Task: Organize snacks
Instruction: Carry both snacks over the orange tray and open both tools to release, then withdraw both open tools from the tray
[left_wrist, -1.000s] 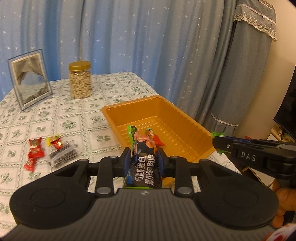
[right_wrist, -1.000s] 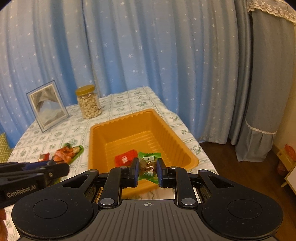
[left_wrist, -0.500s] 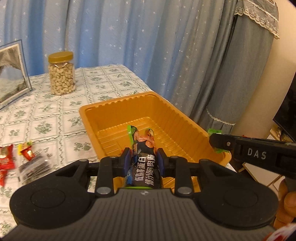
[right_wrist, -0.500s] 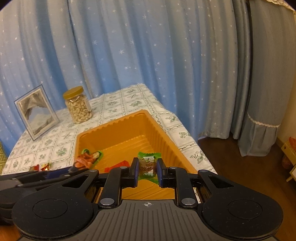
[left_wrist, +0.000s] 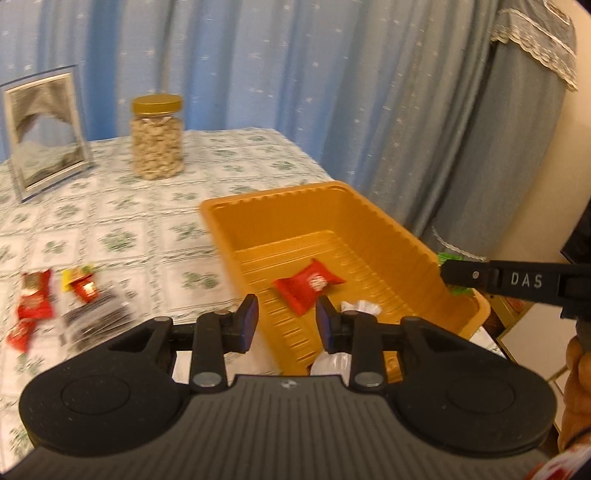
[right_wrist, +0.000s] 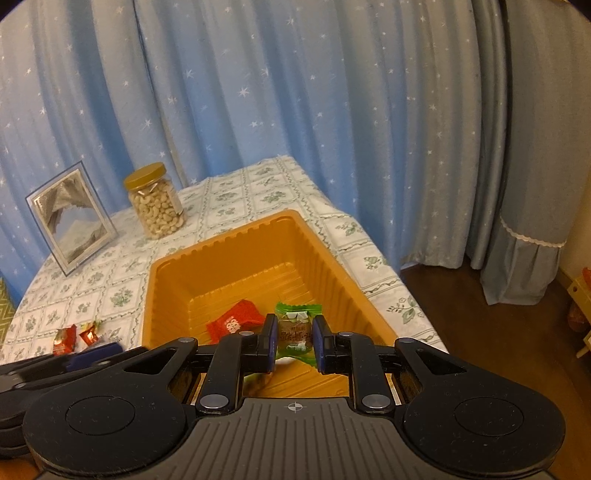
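An orange tray (left_wrist: 417, 251) (right_wrist: 325, 254) stands at the table's right end with a red snack packet (left_wrist: 308, 283) (right_wrist: 236, 322) lying in it. My left gripper (left_wrist: 287, 322) is open and empty above the tray's near left corner. My right gripper (right_wrist: 294, 338) is shut on a green-wrapped snack (right_wrist: 295, 325) over the tray's near end; it shows from the side in the left wrist view (left_wrist: 448, 275). A white wrapper (left_wrist: 360, 306) lies near the tray's front. Several loose snacks (left_wrist: 79, 288) (right_wrist: 75, 338) lie on the tablecloth to the left.
A jar of cashews (left_wrist: 157, 137) (right_wrist: 155, 201) and a picture frame (left_wrist: 44, 131) (right_wrist: 72, 218) stand at the back of the table. Blue starred curtains hang behind. The table's right edge (right_wrist: 388, 266) drops to a wooden floor.
My left gripper has opened and the dark snack bar it held is gone from its fingers. The left view has swung back left. My right gripper has kept its green snack and moved closer over the tray.
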